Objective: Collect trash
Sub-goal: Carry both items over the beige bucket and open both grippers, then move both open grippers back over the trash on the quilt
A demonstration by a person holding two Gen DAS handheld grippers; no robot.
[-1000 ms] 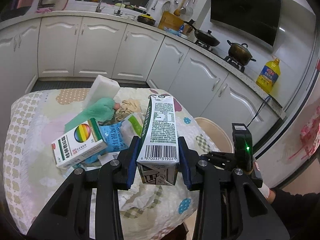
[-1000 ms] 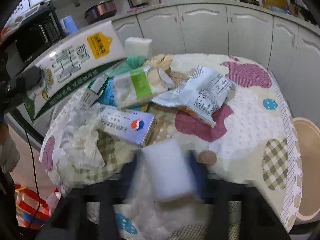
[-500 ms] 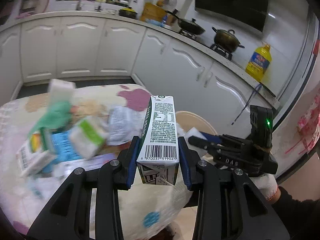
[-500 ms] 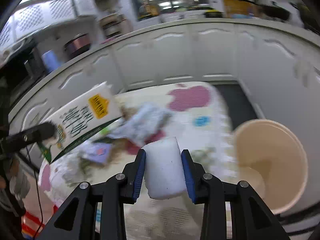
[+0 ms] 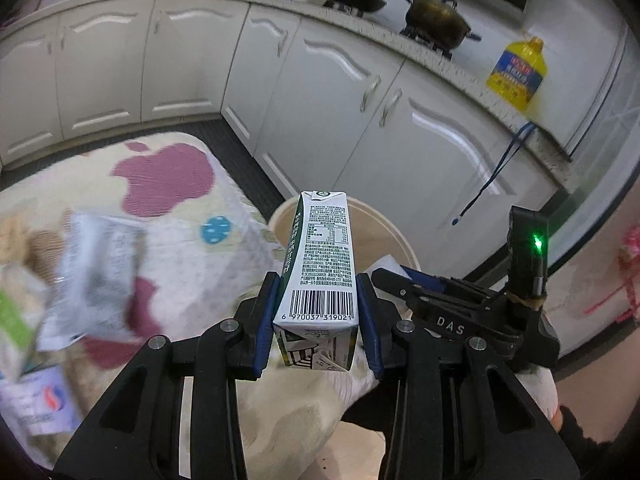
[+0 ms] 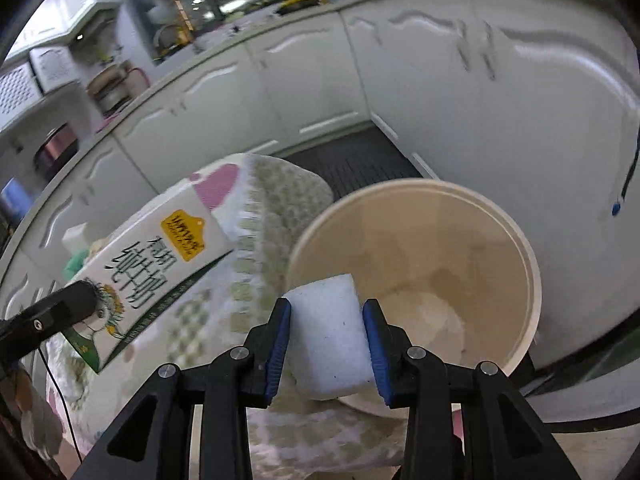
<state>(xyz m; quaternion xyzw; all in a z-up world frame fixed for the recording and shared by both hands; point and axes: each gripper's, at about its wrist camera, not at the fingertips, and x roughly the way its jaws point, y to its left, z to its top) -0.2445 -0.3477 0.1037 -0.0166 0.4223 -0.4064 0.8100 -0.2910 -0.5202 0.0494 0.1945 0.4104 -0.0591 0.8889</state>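
One carton (image 5: 318,264), barcode 6 970037 319021; "DAS" on right tool (image 5: 400,276).

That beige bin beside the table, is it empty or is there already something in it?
Not empty. The right wrist view looks down into the beige bin, and pale white material lies at its bottom; what it is cannot be told.

You are in a kitchen; white cabinets (image 5: 328,92) with curved panel doors run beneath a speckled countertop (image 5: 436,60); a dark pot (image 5: 436,20) sits on the stove beside a yellow oil bottle (image 5: 516,72); the floor (image 6: 352,160) is dark and ribbed; a window (image 6: 208,4) reflects ceiling lights.
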